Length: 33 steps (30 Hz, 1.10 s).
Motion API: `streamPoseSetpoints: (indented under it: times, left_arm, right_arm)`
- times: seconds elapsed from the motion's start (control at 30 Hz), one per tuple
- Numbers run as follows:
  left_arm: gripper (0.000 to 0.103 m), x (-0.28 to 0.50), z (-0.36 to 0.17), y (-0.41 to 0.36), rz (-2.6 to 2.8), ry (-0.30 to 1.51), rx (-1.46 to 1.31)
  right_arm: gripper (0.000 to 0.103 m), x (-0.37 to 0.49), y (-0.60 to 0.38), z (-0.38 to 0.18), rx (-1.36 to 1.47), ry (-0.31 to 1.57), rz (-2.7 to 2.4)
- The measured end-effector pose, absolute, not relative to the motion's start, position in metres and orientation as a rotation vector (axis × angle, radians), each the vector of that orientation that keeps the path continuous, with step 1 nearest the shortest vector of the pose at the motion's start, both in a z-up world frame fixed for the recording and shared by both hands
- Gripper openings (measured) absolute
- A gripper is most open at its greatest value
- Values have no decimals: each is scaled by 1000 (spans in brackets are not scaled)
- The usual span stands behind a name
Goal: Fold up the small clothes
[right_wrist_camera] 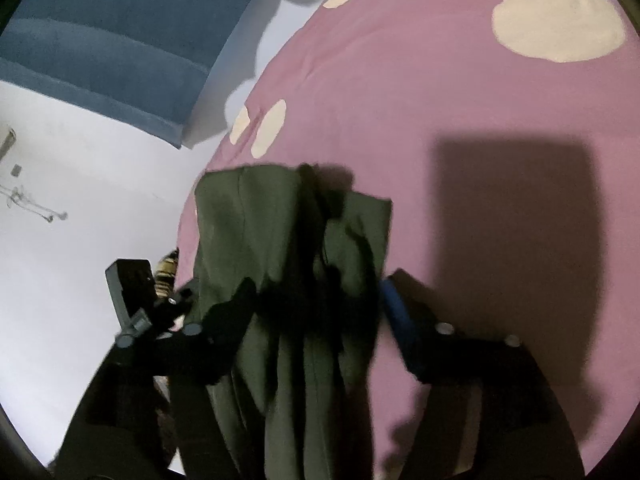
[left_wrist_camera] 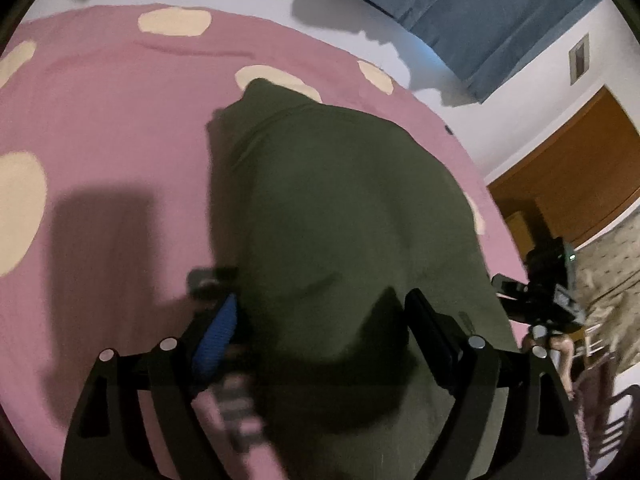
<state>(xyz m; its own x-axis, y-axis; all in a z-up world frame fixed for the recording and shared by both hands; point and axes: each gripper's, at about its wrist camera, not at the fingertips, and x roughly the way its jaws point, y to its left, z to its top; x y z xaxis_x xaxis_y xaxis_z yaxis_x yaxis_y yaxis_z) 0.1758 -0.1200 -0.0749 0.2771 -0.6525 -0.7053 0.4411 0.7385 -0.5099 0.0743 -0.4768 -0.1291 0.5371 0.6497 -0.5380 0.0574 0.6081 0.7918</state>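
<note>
The olive-green garment [left_wrist_camera: 332, 208] lies on the pink bed cover [left_wrist_camera: 112, 128] with cream spots, running lengthwise away from both tools, its near end right under their fingers.

In the left wrist view, the left tool [left_wrist_camera: 320, 320] is spread wide. The near end of the garment lies between and below its fingers, and neither pad presses on the cloth. The garment's long axis runs almost straight ahead of this tool, narrowing to a bunched far end.

In the right wrist view, the right tool [right_wrist_camera: 316, 300] is also spread, with a folded, creased strip of the garment [right_wrist_camera: 280, 232] running between the fingers and forward from them. The cloth touches or passes just beside the left-hand finger, but no pinch shows, so it looks released.

Both tools stand at the same near end, so neither is clearly nearer. A further fold would probably mean carrying this near end forward along the long axis toward the far end, or regripping at the sides. The loose creases on the right side could slip apart.
</note>
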Motion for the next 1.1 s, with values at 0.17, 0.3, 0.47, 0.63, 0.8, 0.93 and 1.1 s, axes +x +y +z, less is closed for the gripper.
streamPoseSetpoints:
  times: [0.17,0.3,0.47,0.63,0.8,0.93,1.1]
  left_arm:
    - [86,149,-81,-94,-772,1067,-285]
    - [86,140,-87,-91,-807,1103,-370]
    - [86,138,-89,-111,-871,1131,-388]
    - [81,137,-94,-133,-868,1099,-304]
    - [58,130,-81,-135,-862,1049,-218]
    - [53,131,-74,-136,-845,1037,-204]
    - [49,127,-66,-134,-830,1007,-160]
  right_arm:
    - [79,48,-477,-127,826,991,422]
    - [85,46,-469,-131,814,999,453]
    - [87,60,-448,-131,788,1018,510]
    - [55,71,-434,-133,762,1023,528]
    - [33,65,-429,-132,780,987,530]
    - [24,59,-422,-116,747,942,506]
    - [21,55,-415,-105,732,903,488]
